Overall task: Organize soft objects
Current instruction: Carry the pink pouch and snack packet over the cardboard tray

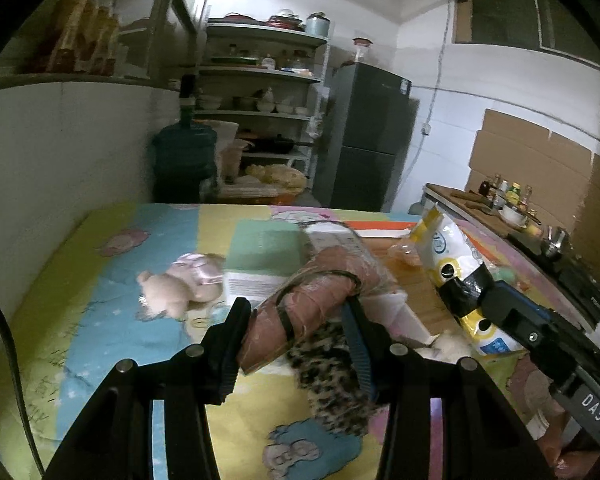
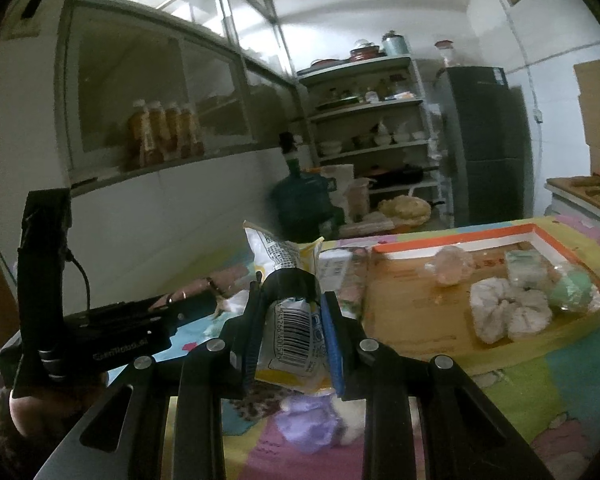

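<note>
Two tongs, both loaded. Left gripper [image 1: 296, 320] clamped on a pink wrapped bundle [image 1: 312, 300] with a dark band round it, long axis running from 7 toward 1 o'clock out past the tips; leopard-print cloth [image 1: 332, 376] just beneath, whether also pinched or only lying below not clear. Right gripper [image 2: 290, 340] squeezed tight on a yellow-and-white tissue pack [image 2: 292, 320], barcode up, long axis straight ahead toward 12 o'clock, top end sticking out beyond the tips.

Cardboard tray [image 2: 420, 304] with an orange rim at 2 o'clock from the right gripper, near, already holding a white scrunchie [image 2: 508, 312], a pale pink lump and greenish packets. Same tray at 1 o'clock from the left gripper and partly behind the bundle. Right hand the nearer of the two, judged by that. Probably a carry into the tray next, pack swung toward 2 o'clock and set down lengthwise.

Small teddy [image 1: 172, 288] in a pink dress at 10 o'clock from the left gripper, loose on the patterned sheet [image 1: 100, 340]. Purple soft thing below the right gripper cut off by the jaws. White box behind the bundle half hidden. Whole scene dim and smeared.
</note>
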A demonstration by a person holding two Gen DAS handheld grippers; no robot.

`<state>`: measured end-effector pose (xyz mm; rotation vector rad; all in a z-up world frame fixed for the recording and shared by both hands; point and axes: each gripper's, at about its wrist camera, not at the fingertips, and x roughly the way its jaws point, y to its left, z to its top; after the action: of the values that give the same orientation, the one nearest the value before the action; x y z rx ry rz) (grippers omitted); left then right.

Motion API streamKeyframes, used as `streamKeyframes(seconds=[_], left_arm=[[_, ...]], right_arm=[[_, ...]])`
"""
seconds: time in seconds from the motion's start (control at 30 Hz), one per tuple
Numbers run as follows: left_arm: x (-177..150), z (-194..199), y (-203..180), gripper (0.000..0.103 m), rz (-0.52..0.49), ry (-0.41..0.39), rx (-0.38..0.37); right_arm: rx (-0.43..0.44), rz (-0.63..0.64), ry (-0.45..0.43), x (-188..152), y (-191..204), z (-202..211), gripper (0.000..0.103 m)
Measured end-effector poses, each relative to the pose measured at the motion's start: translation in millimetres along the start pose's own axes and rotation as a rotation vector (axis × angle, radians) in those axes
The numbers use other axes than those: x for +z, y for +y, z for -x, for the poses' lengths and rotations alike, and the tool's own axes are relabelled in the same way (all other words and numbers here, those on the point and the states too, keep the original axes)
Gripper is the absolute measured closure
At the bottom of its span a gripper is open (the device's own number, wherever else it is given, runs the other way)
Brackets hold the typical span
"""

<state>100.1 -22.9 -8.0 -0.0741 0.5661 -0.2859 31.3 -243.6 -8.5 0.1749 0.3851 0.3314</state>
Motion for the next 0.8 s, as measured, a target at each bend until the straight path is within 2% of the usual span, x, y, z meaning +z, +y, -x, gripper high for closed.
streamKeyframes(seconds=[0.57,0.8], left_arm=[[28,-42,-80,0.056,-0.074,0.026,-0.155],[36,-71,-109,0.056,-0.093,0.077,-0.191]], right_arm=[[-0.163,-0.051,-0.076,18,-70,31,0.074],[-0.219,-0.092,-0.096,24,-106,39,0.074]])
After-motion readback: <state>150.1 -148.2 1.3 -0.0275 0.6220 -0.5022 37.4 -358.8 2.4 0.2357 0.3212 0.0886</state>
